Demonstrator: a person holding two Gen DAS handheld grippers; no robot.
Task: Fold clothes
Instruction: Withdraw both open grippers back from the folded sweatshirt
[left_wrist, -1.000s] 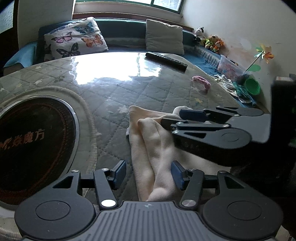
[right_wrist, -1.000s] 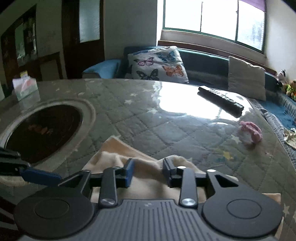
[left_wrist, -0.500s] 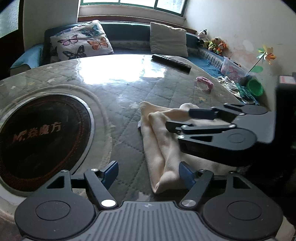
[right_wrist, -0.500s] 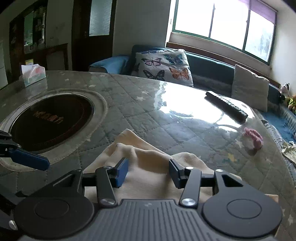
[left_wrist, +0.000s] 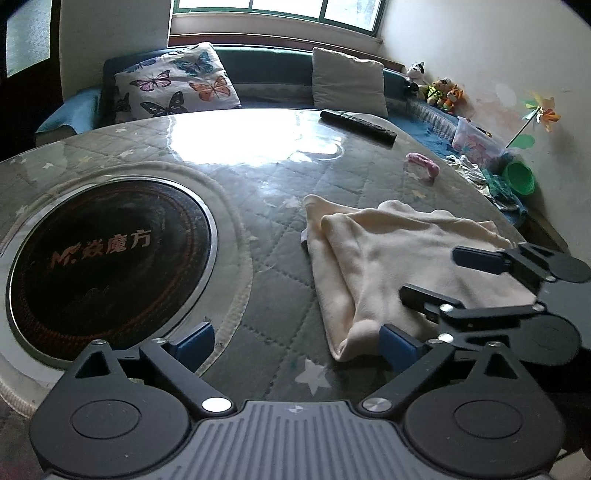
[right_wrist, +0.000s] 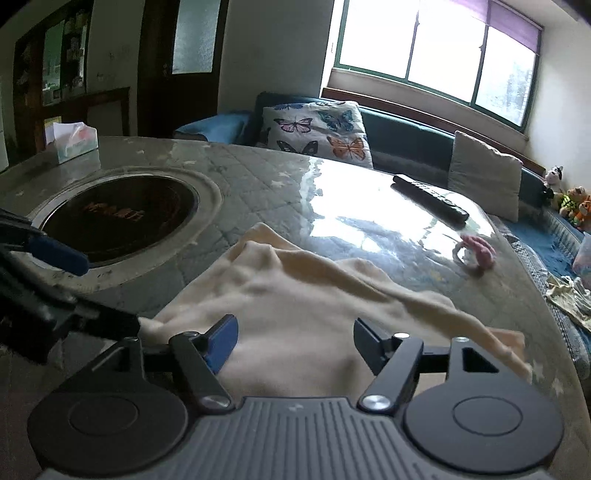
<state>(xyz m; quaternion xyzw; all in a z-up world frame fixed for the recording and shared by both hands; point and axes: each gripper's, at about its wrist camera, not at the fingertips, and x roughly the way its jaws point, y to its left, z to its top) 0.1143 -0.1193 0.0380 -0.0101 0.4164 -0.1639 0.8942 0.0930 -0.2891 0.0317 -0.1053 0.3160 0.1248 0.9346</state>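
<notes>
Since a second ago both claws have spread wide and drawn back from the cream garment, which now lies free and folded on the surface.

Left wrist view: the left claw (left_wrist: 295, 345) is spread, holding nothing, its blue pads well apart; the right pad sits just beside the near folded corner of the cream garment (left_wrist: 388, 258). The garment lies at about 2 o'clock from that claw, flat on the quilted surface (left_wrist: 258, 192), doubled along its left edge. The right claw (left_wrist: 439, 275) reaches in from 3 o'clock over the garment's right part, jaws spread, nothing between them. The round black cooktop (left_wrist: 107, 269) is set in the surface at 10 o'clock. A remote control (left_wrist: 358, 126) and a pink scrunchie (left_wrist: 423, 163) lie farther off, toward 1 o'clock.

Right wrist view: the right claw (right_wrist: 295, 341) is spread above the near part of the cream garment (right_wrist: 295, 295), gripping nothing. The left claw (right_wrist: 74, 288) enters from 9 o'clock, one dark finger tip touching the garment's left corner. The cooktop (right_wrist: 118, 218) lies at 10 o'clock, a tissue box (right_wrist: 74, 142) beyond it, the remote control (right_wrist: 430, 197) at 1 o'clock.
</notes>
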